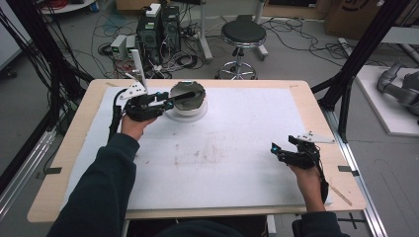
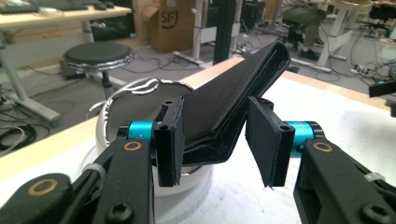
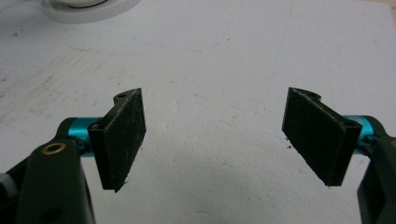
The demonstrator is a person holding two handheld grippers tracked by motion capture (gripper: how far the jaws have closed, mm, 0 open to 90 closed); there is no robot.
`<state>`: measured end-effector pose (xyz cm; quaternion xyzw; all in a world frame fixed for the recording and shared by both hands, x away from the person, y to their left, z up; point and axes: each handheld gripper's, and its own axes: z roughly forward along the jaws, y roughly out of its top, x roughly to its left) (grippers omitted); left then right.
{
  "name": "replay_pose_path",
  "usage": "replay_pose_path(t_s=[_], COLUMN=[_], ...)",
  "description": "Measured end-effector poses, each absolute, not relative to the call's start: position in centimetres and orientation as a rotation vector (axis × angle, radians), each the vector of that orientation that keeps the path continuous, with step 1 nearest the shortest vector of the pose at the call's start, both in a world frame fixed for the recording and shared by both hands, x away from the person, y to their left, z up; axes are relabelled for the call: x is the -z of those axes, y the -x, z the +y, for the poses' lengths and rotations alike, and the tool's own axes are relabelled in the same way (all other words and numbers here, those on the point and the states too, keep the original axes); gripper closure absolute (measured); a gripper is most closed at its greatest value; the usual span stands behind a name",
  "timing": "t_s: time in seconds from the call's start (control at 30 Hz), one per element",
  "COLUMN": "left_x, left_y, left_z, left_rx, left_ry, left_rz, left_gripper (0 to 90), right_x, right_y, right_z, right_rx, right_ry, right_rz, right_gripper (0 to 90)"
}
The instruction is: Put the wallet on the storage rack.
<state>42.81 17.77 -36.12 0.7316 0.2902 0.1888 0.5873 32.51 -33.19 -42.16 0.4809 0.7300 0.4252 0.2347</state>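
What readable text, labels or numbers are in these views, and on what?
"SF": printed in a round mark on the cardboard box on the floor behind the table, left gripper view.
Another cardboard box at the top right of the high view carries a dark mark, too cut off and blurred to read.
Nothing else is legible.

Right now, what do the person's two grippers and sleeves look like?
Both the left gripper and the right gripper are black, with flat black pads on bright blue cylinders. Brass-coloured rings mark the joints. Each carries a grey three-cornered plate and a black cable. The sleeves are dark.
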Motion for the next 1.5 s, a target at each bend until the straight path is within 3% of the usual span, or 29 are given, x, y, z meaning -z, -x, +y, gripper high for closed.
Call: replay_pose_path(t_s=[0.4, 0.5, 0.6, 0.67, 1.07, 1.2, 1.5], left_x=[37.8, 37.7, 37.3, 36.9, 35.4, 34.1, 35.0], left_y=[-42.1, -41.7, -41.2, -41.2, -42.1, -42.5, -42.4], left_z=[16.9, 16.9, 17.3, 17.8, 18.8, 19.6, 18.5], left_rx=[-0.379, -0.416, -0.486, -0.504, -0.531, -0.539, -0.494], left_ry=[-1.802, -1.809, -1.821, -1.807, -1.820, -1.795, -1.781], left_rz=[0.664, 0.623, 0.555, 0.556, 0.483, 0.460, 0.505], left_gripper=[46.3, 52.5, 72.5, 77.8, 81.4, 89.7, 89.2], right_x=[42.2, 42.1, 42.2, 42.2, 42.2, 42.2, 42.2], right_y=[-32.4, -32.4, -32.4, -32.5, -32.5, -32.5, -32.5], right_z=[-33.3, -33.2, -33.2, -33.2, -33.3, -33.3, -33.1], right_rx=[-1.164, -1.164, -1.164, -1.163, -1.162, -1.162, -1.163], right_ry=[-1.318, -1.322, -1.326, -1.325, -1.329, -1.324, -1.322], right_rz=[2.000, 2.001, 2.003, 2.003, 2.000, 2.001, 2.007], right_gripper=[21.7, 21.7, 21.7, 21.7, 21.7, 21.7, 21.7])
